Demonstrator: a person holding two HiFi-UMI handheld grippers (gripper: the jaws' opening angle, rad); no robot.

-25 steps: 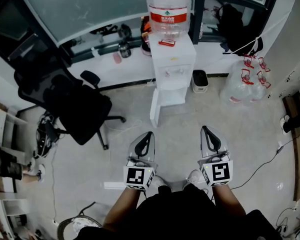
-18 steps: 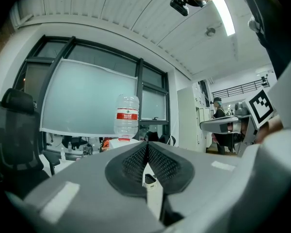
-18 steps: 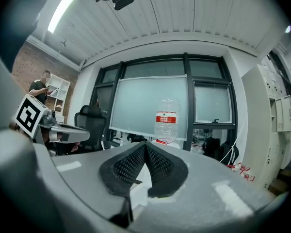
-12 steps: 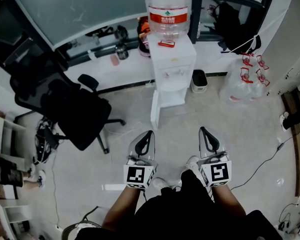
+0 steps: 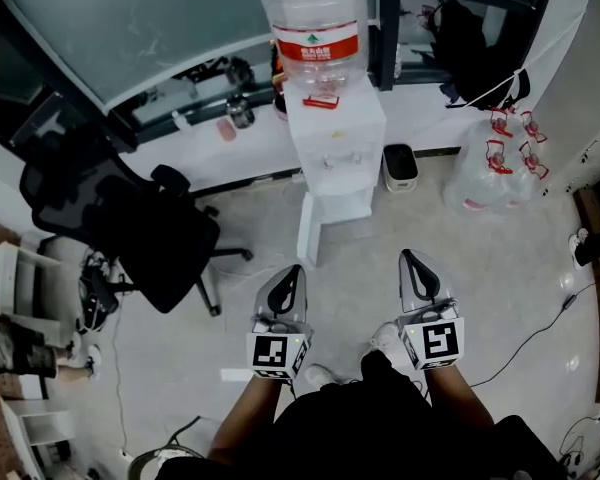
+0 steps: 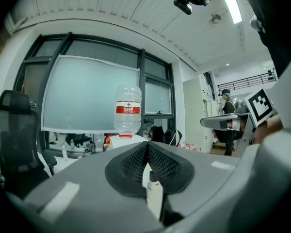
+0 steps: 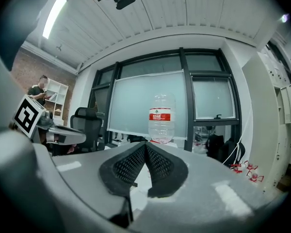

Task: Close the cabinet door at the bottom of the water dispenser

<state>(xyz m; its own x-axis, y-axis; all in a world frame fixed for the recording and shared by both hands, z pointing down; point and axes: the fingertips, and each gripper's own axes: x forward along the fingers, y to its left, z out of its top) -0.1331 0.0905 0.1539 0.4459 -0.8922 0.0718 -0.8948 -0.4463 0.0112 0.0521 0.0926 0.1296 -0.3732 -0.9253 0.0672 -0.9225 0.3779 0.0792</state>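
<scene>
Chair on the far left: black office chair [image 5: 145, 230] on the floor [image 5: 500, 268], well apart from the work. Next over, the left hand-held gripper [image 5: 294, 270] is clenched, pads pressed tip to tip with nothing between them. In its own view I only see white cabinet through the gap under the pads. It points level at the water dispenser [image 5: 335, 133] and touches nothing. The cabinet door [image 5: 307, 230] at the bottom of the dispenser is open. It is swung out on the unit's left side and stands edge-on toward me, with the cabinet opening [image 5: 345, 206] exposed just beside it. In the head view the door's near edge sits just above the left tip, and the two are apart. An inverted water bottle [image 5: 315, 23] with a red label sits on top of the dispenser, centred in both gripper views. The right hand-held gripper [image 5: 410, 258] is clenched too and also empty, pads meeting at the tips. It is level, parallel to the left one, and off to the right of the door over bare floor. A small dark-topped bin [image 5: 400, 165] stands just beside the dispenser's right side. Further right, clear jugs [image 5: 500, 163] with red tags are clustered on the floor near the wall, with a black bag [image 5: 470, 43] hanging by the window above them.
</scene>
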